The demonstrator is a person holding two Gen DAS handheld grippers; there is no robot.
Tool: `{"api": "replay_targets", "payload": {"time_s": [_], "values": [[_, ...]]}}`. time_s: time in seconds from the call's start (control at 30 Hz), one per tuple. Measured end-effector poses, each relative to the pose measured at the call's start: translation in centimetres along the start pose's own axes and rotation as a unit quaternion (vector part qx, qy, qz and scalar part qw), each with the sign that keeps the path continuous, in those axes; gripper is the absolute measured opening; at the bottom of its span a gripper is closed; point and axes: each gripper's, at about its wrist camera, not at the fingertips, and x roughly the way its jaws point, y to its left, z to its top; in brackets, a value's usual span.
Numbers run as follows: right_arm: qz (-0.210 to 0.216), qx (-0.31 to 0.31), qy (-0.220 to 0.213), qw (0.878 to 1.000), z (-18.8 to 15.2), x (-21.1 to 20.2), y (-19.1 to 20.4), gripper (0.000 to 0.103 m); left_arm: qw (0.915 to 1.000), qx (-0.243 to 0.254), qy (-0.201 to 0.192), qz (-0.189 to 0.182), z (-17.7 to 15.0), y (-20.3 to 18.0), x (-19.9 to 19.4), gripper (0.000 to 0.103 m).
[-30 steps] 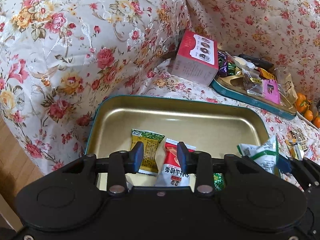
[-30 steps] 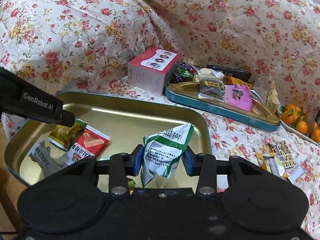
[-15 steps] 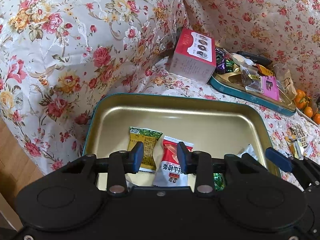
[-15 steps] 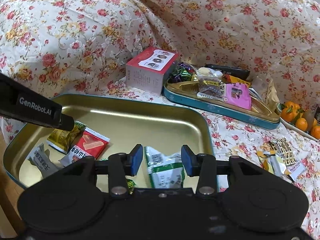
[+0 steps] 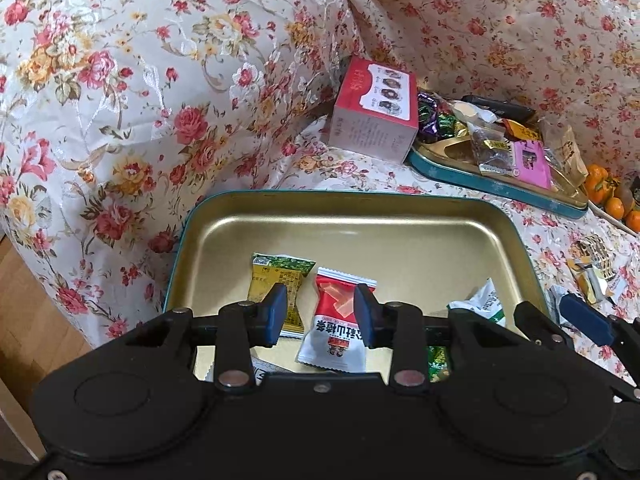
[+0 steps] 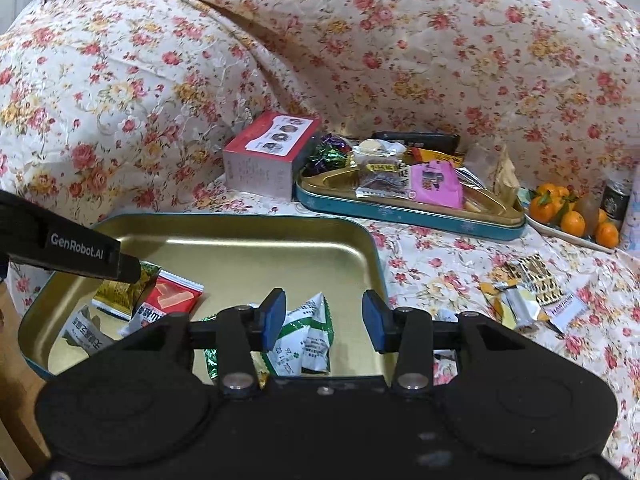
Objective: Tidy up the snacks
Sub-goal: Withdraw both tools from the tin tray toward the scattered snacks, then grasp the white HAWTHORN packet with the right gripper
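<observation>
A gold tin tray [image 5: 360, 216] [image 6: 256, 228] with a teal rim lies on the flowered cloth. In it lie a yellow-green packet [image 5: 276, 276] [image 6: 116, 288], a red-and-white packet [image 5: 334, 332] [image 6: 168, 300], a grey packet [image 6: 86, 330] and a green-and-white packet [image 6: 308, 332] [image 5: 478, 306]. My left gripper [image 5: 320, 314] is open and empty above the tray's near edge. My right gripper [image 6: 324, 318] is open and empty, just above the green-and-white packet.
A red box [image 6: 272, 156] stands behind the tray. A second teal tin [image 6: 408, 208] at the back right holds several snacks. Loose wrapped snacks [image 6: 524, 296] lie on the cloth at right. Oranges [image 6: 572, 216] sit on a plate at far right.
My right gripper opened and let the green-and-white packet fall into the gold tray, then drew back a little. My left gripper stayed open over the tray.
</observation>
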Motion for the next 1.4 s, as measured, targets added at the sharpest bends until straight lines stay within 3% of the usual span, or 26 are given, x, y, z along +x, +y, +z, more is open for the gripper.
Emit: {"api": "replay_targets", "payload": {"time_s": [0.43, 0.9, 1.13, 1.4], "values": [[-0.029, 0.035, -0.024, 0.999, -1.5, -3.8, -3.7, 0.043, 0.9988, 0.043, -0.022, -0.006, -0.8, -2.6, -1.6, 0.045], [-0.11, 0.109, -0.01, 0.988, -6.3, -6.1, -13.1, 0.044, 0.9901, 0.125, -0.05, -0.041, -3.7, -8.5, -4.3, 0.045], [-0.131, 0.151, -0.005, 0.98, -8.2, -6.9, -17.5, 0.044, 0.9877, 0.132, -0.038, -0.075, -4.9, -12.4, -5.7, 0.045], [-0.118, 0.187, -0.011, 0.975, -9.3, -6.7, -20.3, 0.045, 0.9847, 0.142, -0.021, -0.098, -6.1, -17.2, -5.4, 0.045]]}}
